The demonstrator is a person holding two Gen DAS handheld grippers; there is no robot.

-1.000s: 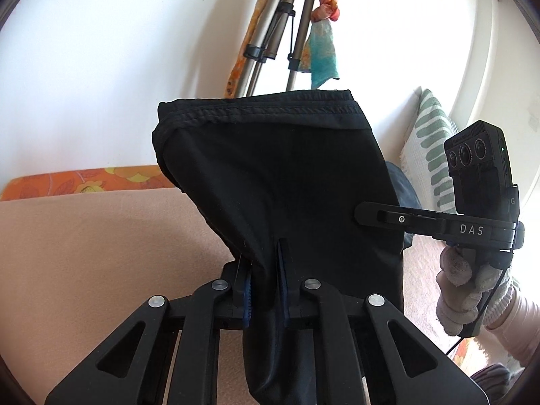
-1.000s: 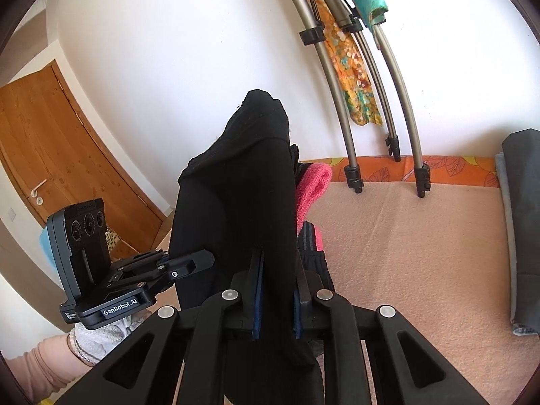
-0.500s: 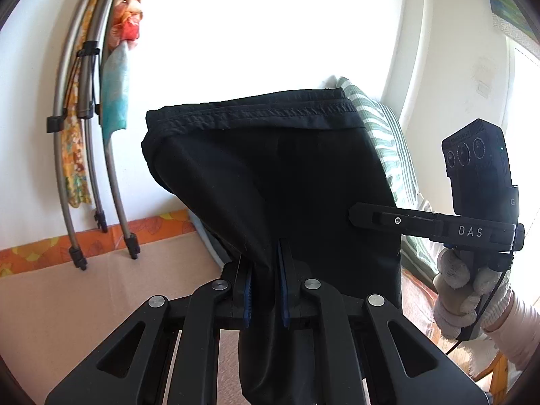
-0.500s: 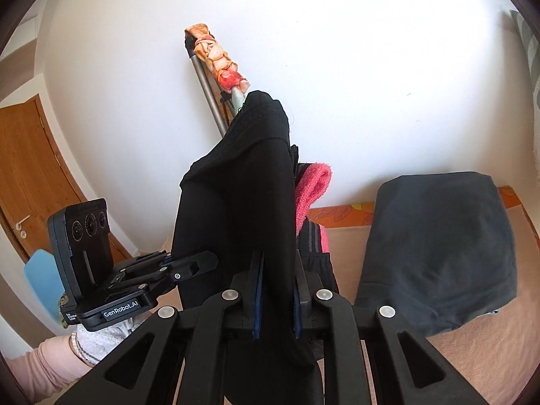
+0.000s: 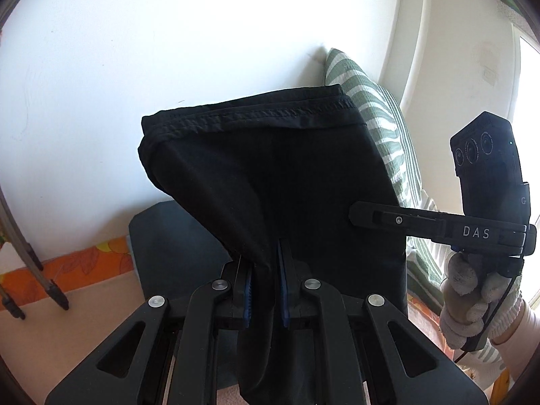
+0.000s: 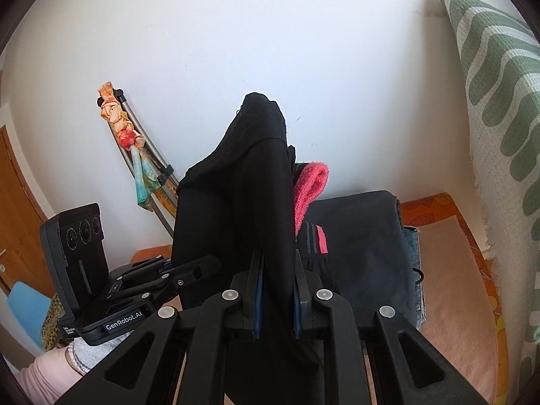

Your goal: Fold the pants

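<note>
A folded pair of black pants (image 5: 280, 182) hangs in the air between both grippers, stitched waistband edge up; it also shows in the right wrist view (image 6: 236, 202). My left gripper (image 5: 265, 266) is shut on the pants' left side. My right gripper (image 6: 276, 270) is shut on the other side and appears in the left wrist view (image 5: 357, 212) at the cloth's right edge. My left gripper also shows in the right wrist view (image 6: 202, 266) at the cloth's left.
A stack of folded dark clothes (image 6: 364, 243) lies on the peach bed cover (image 6: 452, 290), also seen behind the pants (image 5: 168, 246). A pink and grey garment (image 6: 312, 182) sits behind. A green striped pillow (image 6: 499, 101) leans right. Metal rack legs (image 5: 20, 239) stand left.
Both grippers have swung to the right with the pants held between them. The rack has slid out to the left, and the folded stack and the pillow now lie ahead.
</note>
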